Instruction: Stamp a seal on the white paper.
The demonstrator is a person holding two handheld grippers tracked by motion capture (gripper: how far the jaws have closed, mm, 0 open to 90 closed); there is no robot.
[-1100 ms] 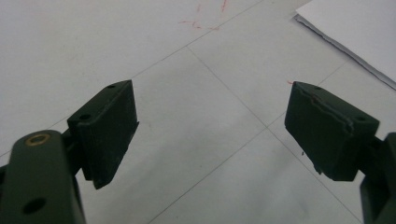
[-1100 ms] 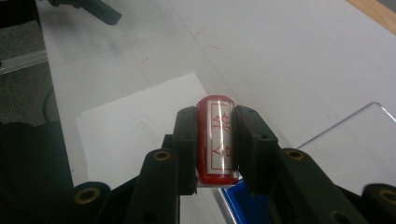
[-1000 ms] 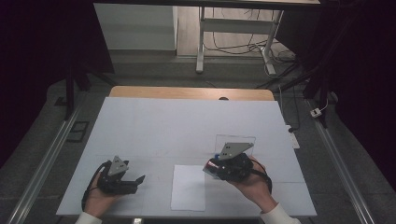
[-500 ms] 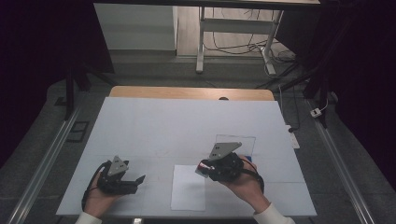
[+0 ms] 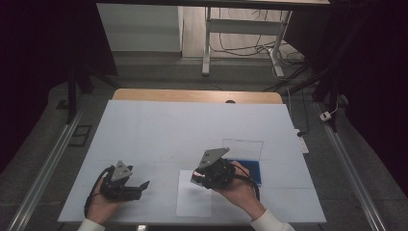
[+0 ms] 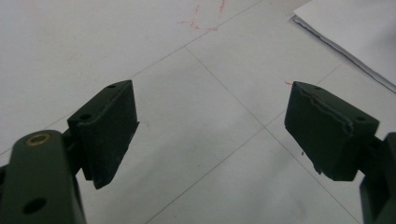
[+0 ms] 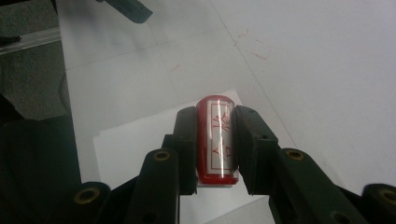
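Observation:
My right gripper [image 7: 215, 140] is shut on a red stamp [image 7: 216, 137] with a white face bearing red characters. In the high view the right gripper [image 5: 196, 176] hovers over the upper right part of a white sheet of paper [image 5: 190, 204] near the table's front edge. The same sheet of paper [image 7: 140, 149] lies under the stamp in the right gripper view. Behind the right hand lies a blue ink pad [image 5: 250, 168] with its clear lid [image 5: 243, 146] raised. My left gripper [image 5: 142, 185] rests at the front left, open, with bare table between its fingers [image 6: 109, 126].
The white table top [image 5: 183, 130] has faint red marks [image 6: 201, 21] on it. A corner of the paper [image 6: 355, 32] appears at the upper right of the left gripper view. A wooden strip [image 5: 197, 96] runs along the table's far edge, with floor and a desk frame [image 5: 240, 29] beyond.
My right gripper has carried the red stamp leftward from in front of the ink pad to above the paper, sinking a little. The left gripper has stayed where it was.

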